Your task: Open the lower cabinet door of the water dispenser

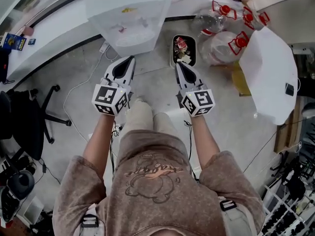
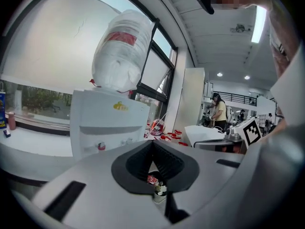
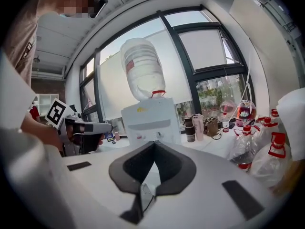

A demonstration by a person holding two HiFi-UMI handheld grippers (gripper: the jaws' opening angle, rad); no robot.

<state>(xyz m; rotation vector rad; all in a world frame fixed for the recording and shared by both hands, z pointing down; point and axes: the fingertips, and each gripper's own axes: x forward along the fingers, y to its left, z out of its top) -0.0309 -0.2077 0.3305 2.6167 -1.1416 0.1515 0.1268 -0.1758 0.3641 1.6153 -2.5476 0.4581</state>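
The water dispenser (image 1: 129, 18) is stood on the floor (image 1: 236, 122) before the counter (image 1: 54, 26), with a bottle (image 2: 121, 51) upended on top. A bin (image 1: 184, 49) is set just right of it, and plastic bottles (image 1: 219, 45) are gathered right of the bin. An office chair (image 1: 22, 114) is placed well apart, at the left.

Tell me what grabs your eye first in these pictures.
The white water dispenser with its upended bottle stands straight ahead. The left gripper and right gripper point at it side by side, both shut. Clear red-capped bottles cluster to its right.
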